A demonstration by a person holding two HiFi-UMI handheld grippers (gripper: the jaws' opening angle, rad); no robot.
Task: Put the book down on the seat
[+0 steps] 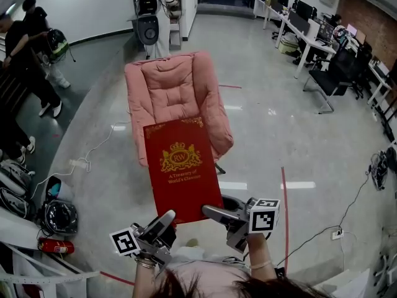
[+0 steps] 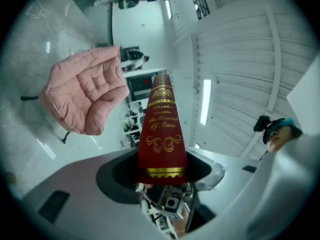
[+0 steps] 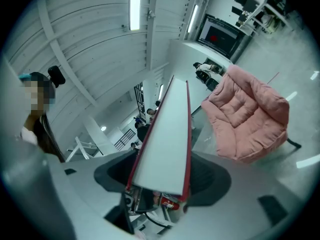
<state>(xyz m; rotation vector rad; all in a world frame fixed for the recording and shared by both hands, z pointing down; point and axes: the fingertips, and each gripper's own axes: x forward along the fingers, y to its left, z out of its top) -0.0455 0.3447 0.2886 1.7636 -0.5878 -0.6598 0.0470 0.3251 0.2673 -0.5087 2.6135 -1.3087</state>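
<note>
Book: a red hardcover book [image 1: 181, 169] with a gold crest, held in the air at the lower middle of the head view. Its cover faces up and its far end points at the chair.
Left gripper: the left gripper [image 1: 164, 221] is clamped on the book's near left corner, with the gold-lettered spine standing between its jaws.
Right gripper: the right gripper [image 1: 214, 213] is clamped on the near right corner, with the white page edge between its jaws.
Seat: a pink padded armchair [image 1: 173, 95] at the upper middle of the head view, with nothing on its cushion.
Done so far: the book is up in both grippers and lined up with the chair.
Book against seat: in the picture its far edge overlaps the chair's front, but both gripper views show the chair well off to one side, so it looks short of the cushion.
Left to do: bring the book over the cushion, lower it flat, then open both grippers.
Progress, as a judgement: roughly midway, since nothing is set down yet.
</note>
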